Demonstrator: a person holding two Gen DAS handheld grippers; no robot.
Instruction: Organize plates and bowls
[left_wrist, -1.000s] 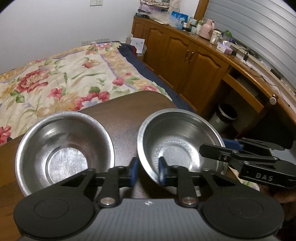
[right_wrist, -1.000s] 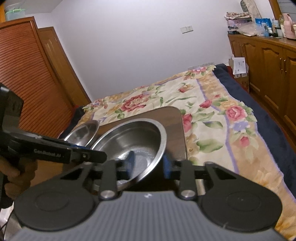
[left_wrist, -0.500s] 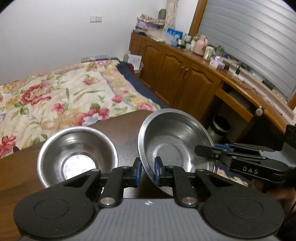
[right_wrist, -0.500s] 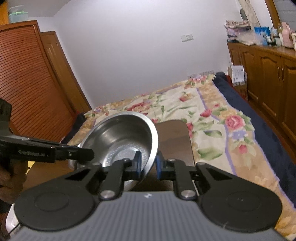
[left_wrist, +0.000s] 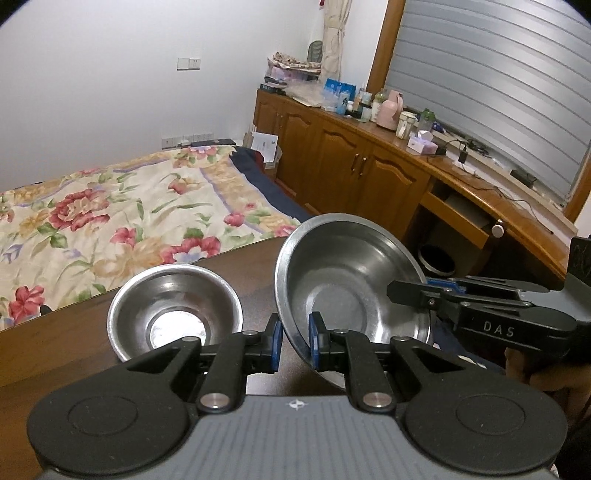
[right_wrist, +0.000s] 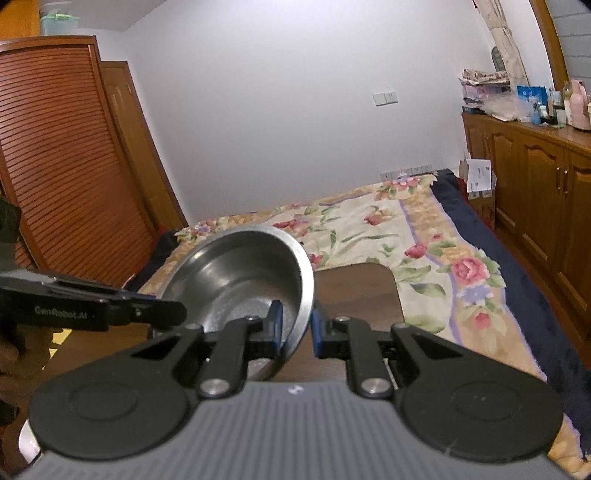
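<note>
We hold one stainless steel bowl (left_wrist: 347, 288) with both tongs at once, lifted and tilted off the worktop (left_wrist: 255, 258). The left tongs (left_wrist: 294, 338) are narrowed onto its near-left rim, one blue pad inside and one outside; the right tongs (right_wrist: 295, 325) pinch the opposite rim the same way. In the left wrist view the right tongs come in from the right side, marked DAS. A second steel bowl (left_wrist: 173, 310) sits upright on the worktop just left of the held one, rims close but apart. That is the relation that counts: the target lies to the left of the held bowl, on the left tongs' side, so we judge nesting means a sideways carry left, levelling the bowl, then lowering. The right wrist view does not show the second bowl; the held bowl and the left tongs block it. The held bowl's underside is hidden, as is the near worktop edge behind the tong bodies. No plates are in view. The bed (right_wrist: 406, 221) lies beyond the worktop.
</note>
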